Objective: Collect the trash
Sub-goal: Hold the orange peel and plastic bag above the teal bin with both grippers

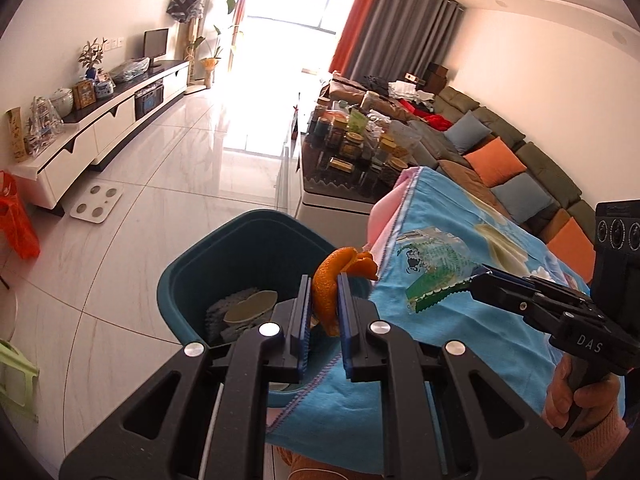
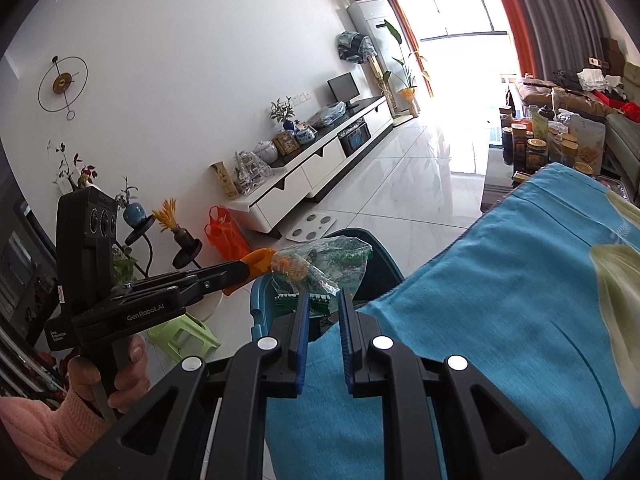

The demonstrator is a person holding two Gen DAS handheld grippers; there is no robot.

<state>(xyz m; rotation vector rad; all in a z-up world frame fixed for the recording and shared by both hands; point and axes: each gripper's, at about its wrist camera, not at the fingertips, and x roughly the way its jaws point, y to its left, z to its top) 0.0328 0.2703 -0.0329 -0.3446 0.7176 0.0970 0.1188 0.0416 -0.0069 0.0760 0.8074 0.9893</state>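
Glossy tile floor point(image 1: 168, 184); left jaws pinch curled orange peel point(image 1: 326, 292), right jaws crinkly wrapper point(image 2: 320, 268).

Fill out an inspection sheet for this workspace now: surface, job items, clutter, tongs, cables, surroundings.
Surface: blue towel draped over a raised surface beside the bin.
Job's things: orange peel; clear plastic wrapper; teal trash bin on the floor, already holding scraps.
Clutter: jars crowd the coffee table.
Tongs: left tongs clamp the peel; right tongs pinch the wrapper.
Cables: nothing seen.
Surroundings: tiled floor, TV cabinet, sofa, bright window.
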